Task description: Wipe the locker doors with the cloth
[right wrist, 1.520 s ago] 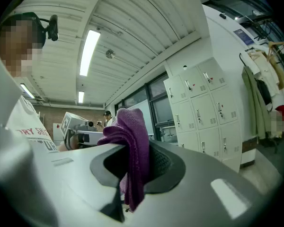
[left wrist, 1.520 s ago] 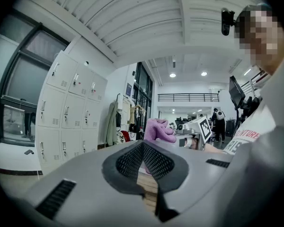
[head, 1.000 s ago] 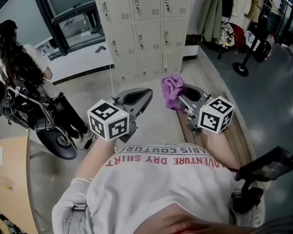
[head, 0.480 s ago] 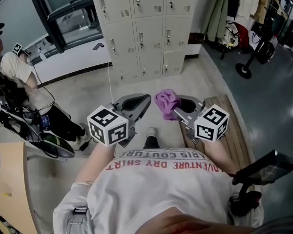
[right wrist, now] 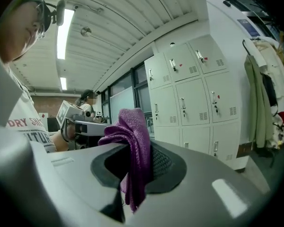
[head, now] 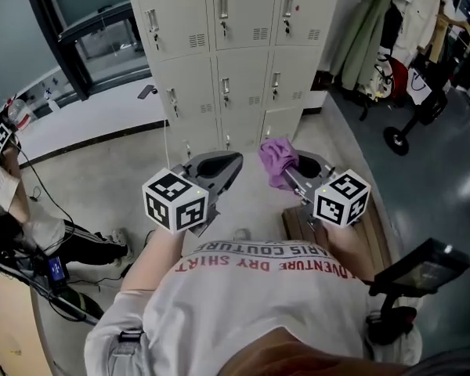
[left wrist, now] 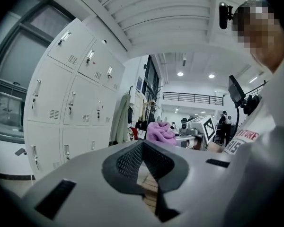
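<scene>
A bank of beige lockers (head: 227, 53) stands ahead of me on the floor; its doors also fill the left gripper view (left wrist: 66, 108) and the right gripper view (right wrist: 199, 103). My right gripper (head: 286, 167) is shut on a purple cloth (head: 276, 159), which bunches above the jaws and hangs between them (right wrist: 135, 150). My left gripper (head: 227, 163) is shut and holds nothing (left wrist: 144, 148). Both grippers are held at chest height, well short of the lockers. From the left gripper view the cloth (left wrist: 160, 131) shows off to the right.
A wooden bench (head: 352, 233) lies at my right. Coats (head: 376, 22) hang right of the lockers, with a wheeled stand (head: 411, 124) beyond. A seated person (head: 8, 202) with cables and gear is at the left. A window (head: 86, 37) sits left of the lockers.
I have moved closer to the lockers, which now sit larger and more centred. Both grippers keep their pose, the cloth still in the right one. The person at left has slid toward the frame's edge.
</scene>
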Tool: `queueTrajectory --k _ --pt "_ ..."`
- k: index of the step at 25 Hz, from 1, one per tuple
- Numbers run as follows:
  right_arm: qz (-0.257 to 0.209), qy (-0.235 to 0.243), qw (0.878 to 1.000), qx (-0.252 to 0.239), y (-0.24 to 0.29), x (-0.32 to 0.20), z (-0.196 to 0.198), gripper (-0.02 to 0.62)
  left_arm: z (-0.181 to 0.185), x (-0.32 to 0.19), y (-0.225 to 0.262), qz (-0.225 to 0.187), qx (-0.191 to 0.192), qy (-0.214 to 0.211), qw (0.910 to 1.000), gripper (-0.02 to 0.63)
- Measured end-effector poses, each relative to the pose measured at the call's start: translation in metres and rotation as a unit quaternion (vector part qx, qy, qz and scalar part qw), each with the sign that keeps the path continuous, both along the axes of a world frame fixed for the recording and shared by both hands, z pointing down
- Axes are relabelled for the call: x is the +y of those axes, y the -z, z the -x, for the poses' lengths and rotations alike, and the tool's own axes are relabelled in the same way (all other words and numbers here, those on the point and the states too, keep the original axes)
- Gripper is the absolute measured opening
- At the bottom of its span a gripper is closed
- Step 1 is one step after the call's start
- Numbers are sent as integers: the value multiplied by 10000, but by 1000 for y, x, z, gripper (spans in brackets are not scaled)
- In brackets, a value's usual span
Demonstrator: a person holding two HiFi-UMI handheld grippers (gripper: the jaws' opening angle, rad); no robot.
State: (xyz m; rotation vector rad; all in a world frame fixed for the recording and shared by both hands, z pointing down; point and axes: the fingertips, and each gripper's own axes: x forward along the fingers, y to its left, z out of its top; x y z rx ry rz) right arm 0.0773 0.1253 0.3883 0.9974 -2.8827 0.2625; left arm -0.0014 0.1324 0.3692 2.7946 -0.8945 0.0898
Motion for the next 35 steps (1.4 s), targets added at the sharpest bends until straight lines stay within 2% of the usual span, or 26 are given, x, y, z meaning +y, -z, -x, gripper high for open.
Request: queueTrajectory --k 5,10,13,16,20,27,35 --pt "-140 -309 9994 -85 38 -148 13 44 26 -152 36 -257 -3 91 9996 -1" --pt "-409 -135 9989 -209 74 -232 29 44 41 -247 76 -610 -119 84 9980 -2" --pt "-531 45 9983 -220 84 -259 39 44 46 -277 84 -643 -58 122 9978 -1" --pt "-268 236 9990 -280 77 -282 52 44 49 -300 72 -515 -46 161 9985 -1" --pt "-169 260 9993 -197 65 -312 58 44 51 -324 55 -323 60 208 9992 -2" --pt "107 458 9986 -233 46 -372 64 46 54 -374 42 -216 34 382 9990 -1" --pt "65 570 9982 -154 37 -431 77 46 69 -426 39 -159 75 683 9975 -2"
